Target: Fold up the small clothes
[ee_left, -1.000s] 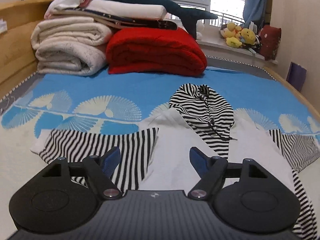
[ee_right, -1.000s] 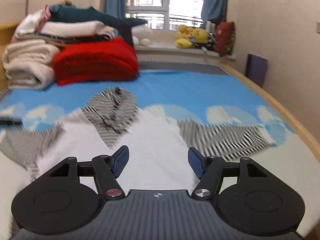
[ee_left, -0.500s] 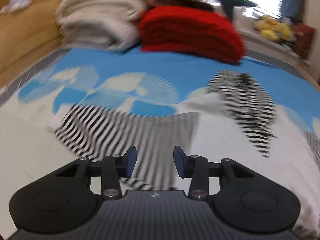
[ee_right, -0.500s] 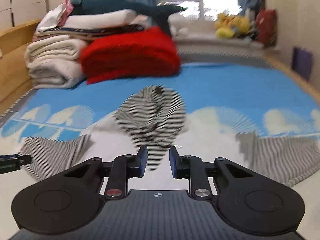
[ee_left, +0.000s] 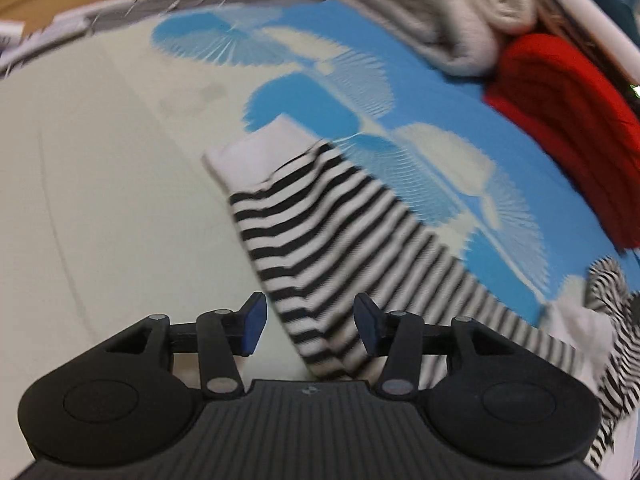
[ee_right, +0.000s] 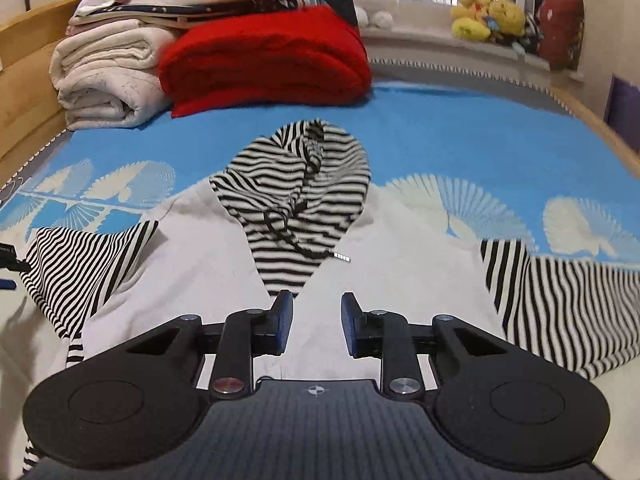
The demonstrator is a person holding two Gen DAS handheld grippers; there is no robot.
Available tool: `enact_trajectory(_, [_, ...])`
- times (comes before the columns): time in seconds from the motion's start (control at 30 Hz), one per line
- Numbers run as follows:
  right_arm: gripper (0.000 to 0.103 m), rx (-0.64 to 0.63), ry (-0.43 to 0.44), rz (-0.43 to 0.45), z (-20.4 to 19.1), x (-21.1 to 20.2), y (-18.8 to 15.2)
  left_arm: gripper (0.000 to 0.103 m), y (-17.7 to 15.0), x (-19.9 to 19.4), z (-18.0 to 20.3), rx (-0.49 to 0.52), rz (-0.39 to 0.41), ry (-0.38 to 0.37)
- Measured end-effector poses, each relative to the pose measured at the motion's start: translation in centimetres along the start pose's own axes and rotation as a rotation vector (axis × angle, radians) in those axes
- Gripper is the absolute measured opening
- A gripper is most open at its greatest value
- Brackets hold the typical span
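Note:
A small hoodie lies flat on the bed, with a white body, a striped hood and two striped sleeves. My left gripper hangs tilted over the left sleeve, close behind its white cuff. Its jaws are opening; the sleeve shows between the fingers but the pads do not press on it. My right gripper points at the white body just below the hood's tip, its jaws opening a little with nothing between them. The right sleeve lies spread out to the right.
Behind the hoodie, a folded red blanket and rolled white quilts are stacked at the head of the blue-and-white bedspread. Plush toys sit on the windowsill. A wooden bed rail runs along the right.
My left gripper swung left and down, rolling, until the striped left sleeve lies under its fingers. My right gripper shifted to face the hood. Both jaws stand narrower than a second ago.

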State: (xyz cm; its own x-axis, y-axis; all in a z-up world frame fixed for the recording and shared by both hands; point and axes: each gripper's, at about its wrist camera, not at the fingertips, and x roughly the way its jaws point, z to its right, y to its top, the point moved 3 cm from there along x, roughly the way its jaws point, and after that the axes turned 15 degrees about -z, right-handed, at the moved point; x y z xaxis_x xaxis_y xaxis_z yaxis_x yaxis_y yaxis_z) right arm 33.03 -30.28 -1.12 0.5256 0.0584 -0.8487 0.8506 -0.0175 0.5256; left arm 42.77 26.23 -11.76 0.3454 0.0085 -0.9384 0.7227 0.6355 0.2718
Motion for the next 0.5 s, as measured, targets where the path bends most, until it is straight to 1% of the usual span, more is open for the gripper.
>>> enact_trajectory(0.07, [0.031, -0.008, -0.004, -0.019, 0.1, 0.6, -0.3, 0.053, 0.4, 1.3, -0.5, -0.023, -0.027, 0.019])
enact_trajectory(0.1, [0.031, -0.018, -0.012, -0.031, 0.1, 0.9, -0.4, 0.052, 0.4, 1.7, -0.7, -0.029, -0.029, 0.024])
enact_trajectory(0.13, [0.031, -0.025, -0.019, -0.040, 0.1, 1.1, -0.6, 0.052, 0.5, 1.8, -0.7, -0.021, -0.015, 0.033])
enact_trajectory(0.17, [0.031, -0.030, -0.026, -0.048, 0.1, 1.4, -0.7, 0.042, 0.6, 1.7, -0.3, -0.001, 0.000, 0.056])
enact_trajectory(0.2, [0.031, -0.032, -0.031, -0.055, 0.2, 1.5, -0.9, 0.004, 0.5, 1.6, 0.1, 0.021, 0.013, 0.078])
enact_trajectory(0.23, [0.031, -0.030, -0.039, -0.063, 0.4, 1.7, -0.9, 0.002, 0.5, 1.4, 0.4, 0.033, 0.023, 0.096])
enact_trajectory(0.3, [0.031, -0.016, -0.057, -0.076, 0.8, 2.1, -1.1, 0.001, 0.3, -0.2, 1.6, 0.050, 0.091, 0.111])
enact_trajectory(0.37, [0.031, 0.009, -0.072, -0.084, 1.3, 2.2, -1.0, 0.001, -0.3, -3.0, 4.1, 0.113, 0.165, 0.079])
enact_trajectory(0.43, [0.031, 0.043, -0.082, -0.085, 2.1, 2.1, -0.9, 0.001, -1.6, -6.6, 7.9, 0.199, 0.229, -0.024])
enact_trajectory(0.5, [0.031, 0.082, -0.095, -0.075, 3.0, 1.8, -0.9, 0.001, -4.0, -9.7, 11.9, 0.300, 0.272, -0.132])
